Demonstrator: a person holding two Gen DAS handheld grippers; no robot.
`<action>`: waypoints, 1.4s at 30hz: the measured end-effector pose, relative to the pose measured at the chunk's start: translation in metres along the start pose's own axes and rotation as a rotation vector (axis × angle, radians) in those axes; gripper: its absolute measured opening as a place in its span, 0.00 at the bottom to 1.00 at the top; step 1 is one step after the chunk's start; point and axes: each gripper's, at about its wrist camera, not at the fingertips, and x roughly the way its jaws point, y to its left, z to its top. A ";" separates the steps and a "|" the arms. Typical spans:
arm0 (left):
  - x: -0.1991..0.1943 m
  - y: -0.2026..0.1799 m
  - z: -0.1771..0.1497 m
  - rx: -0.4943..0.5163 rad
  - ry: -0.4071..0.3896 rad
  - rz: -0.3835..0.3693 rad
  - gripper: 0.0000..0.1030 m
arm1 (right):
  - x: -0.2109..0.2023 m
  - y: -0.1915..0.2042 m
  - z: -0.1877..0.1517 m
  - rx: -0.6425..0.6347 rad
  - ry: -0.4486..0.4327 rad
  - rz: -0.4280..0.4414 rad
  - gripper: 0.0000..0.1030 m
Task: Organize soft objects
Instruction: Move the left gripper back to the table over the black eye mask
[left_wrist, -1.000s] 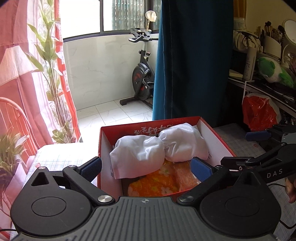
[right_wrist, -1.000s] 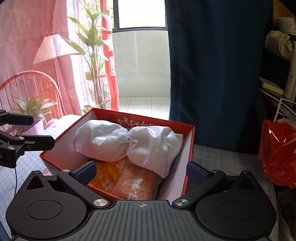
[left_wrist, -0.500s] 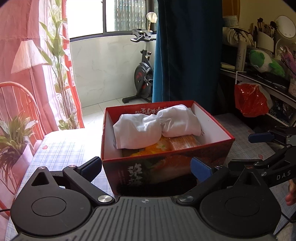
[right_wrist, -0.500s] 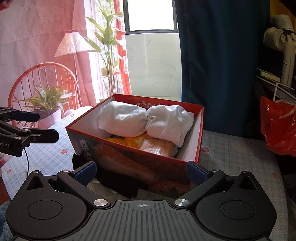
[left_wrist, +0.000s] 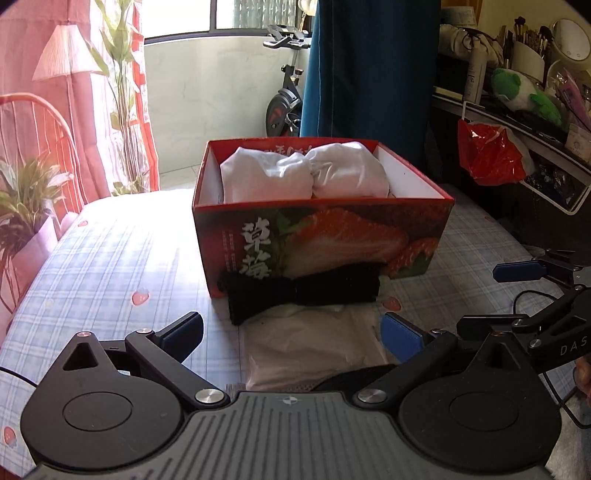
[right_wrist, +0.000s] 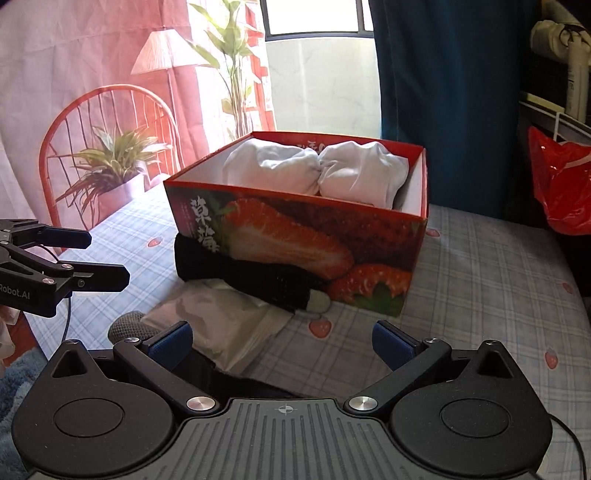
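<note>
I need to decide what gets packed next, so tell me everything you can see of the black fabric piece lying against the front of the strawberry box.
The black fabric piece is a dark, knitted-looking soft item, rolled or bunched into a long strip. It lies on the checked sheet, pressed along the lower front of the strawberry box, partly overlapping a pale flat packet. In the right wrist view a light grey-green tip shows at its right end. Neither hand-held gripper touches it.

I hold both tongs level, side by side, pointing toward twelve o'clock. My left tongs (left_wrist: 291, 330) are spread wide, holding nothing. My right tongs (right_wrist: 282, 339) are equally wide and unloaded, at three o'clock from the left.
</note>
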 end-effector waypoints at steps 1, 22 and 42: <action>0.000 0.001 -0.005 -0.006 0.011 0.001 1.00 | -0.001 0.000 -0.004 0.001 0.003 -0.005 1.00; 0.022 -0.003 -0.064 -0.081 0.128 -0.065 0.93 | 0.006 0.003 -0.070 0.073 0.051 -0.059 0.98; 0.037 -0.004 -0.073 -0.084 0.185 -0.131 0.74 | 0.014 0.004 -0.082 0.098 0.079 -0.028 0.97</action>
